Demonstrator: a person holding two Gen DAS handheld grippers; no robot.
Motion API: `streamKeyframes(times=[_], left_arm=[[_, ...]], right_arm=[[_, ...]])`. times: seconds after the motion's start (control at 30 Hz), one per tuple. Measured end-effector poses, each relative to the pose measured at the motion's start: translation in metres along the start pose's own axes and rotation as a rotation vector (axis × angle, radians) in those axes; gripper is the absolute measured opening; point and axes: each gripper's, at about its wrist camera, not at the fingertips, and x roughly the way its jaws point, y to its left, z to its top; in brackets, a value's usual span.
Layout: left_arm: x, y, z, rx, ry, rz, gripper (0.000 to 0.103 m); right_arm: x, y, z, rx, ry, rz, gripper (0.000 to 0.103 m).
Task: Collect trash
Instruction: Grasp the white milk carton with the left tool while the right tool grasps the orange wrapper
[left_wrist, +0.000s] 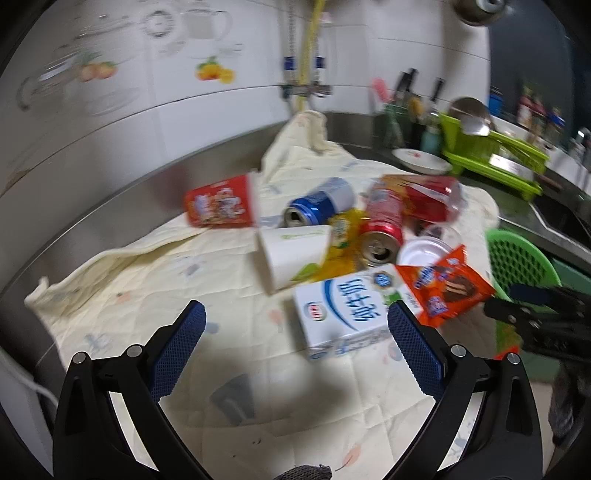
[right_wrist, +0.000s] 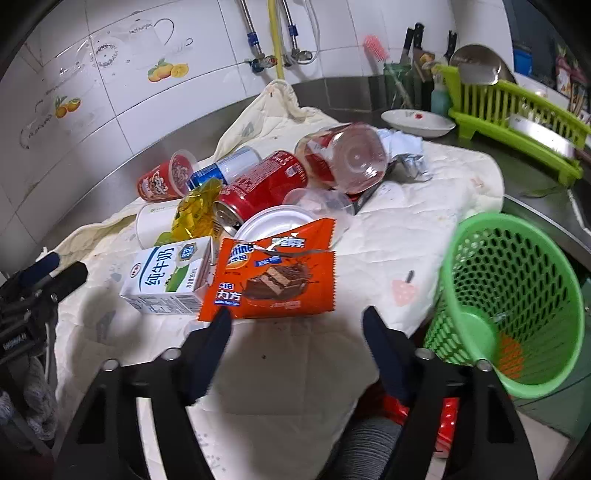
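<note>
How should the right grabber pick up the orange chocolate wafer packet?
Grab the orange wafer packet by its near bottom edge, coming from the front where the right gripper already sits with its jaws open. The packet is flat and thin, tilted up against the milk carton and white lid, so that loose edge probably sticks out enough to pinch.

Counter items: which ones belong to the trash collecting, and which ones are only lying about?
For the job: orange wrapper, milk carton, red can, blue can, paper cup, yellow wrapper, green basket.

Just lying about: dish rack, white dish, knives, pink brush.
</note>
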Motion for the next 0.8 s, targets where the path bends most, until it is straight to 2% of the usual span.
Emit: streamKeyframes(times=[0.2, 0.3, 0.37, 0.47, 0.53, 0.8], left_arm=[[0.016, -0.013, -0.002, 0.109, 0.029, -0.063, 0.095], [0.024, -0.016, -0.002, 0.132, 0.056, -0.114, 0.094], [0.029, -0.018, -0.002, 0.151, 0.067, -0.140, 0.092], [0.035, -0.021, -0.002, 0.201, 0.083, -0.158, 0.091], [0.035, -0.022, -0.002, 0.220, 0.083, -0.154, 0.090], [0.047, -0.014, 0.002, 0.264, 0.093, -0.188, 0.091]], right_arm=[[0.012, -0.005, 0.006, 0.054, 0.015, 0.052, 0.059], [0.019, -0.008, 0.010, 0.084, 0.019, 0.069, 0.055], [0.023, -0.009, 0.012, 0.099, 0.021, 0.080, 0.047], [0.028, -0.010, 0.014, 0.110, 0.027, 0.087, 0.043], [0.027, -0.013, 0.015, 0.112, 0.012, 0.058, 0.043], [0.035, -0.029, 0.011, 0.168, 0.040, 0.107, 0.043]])
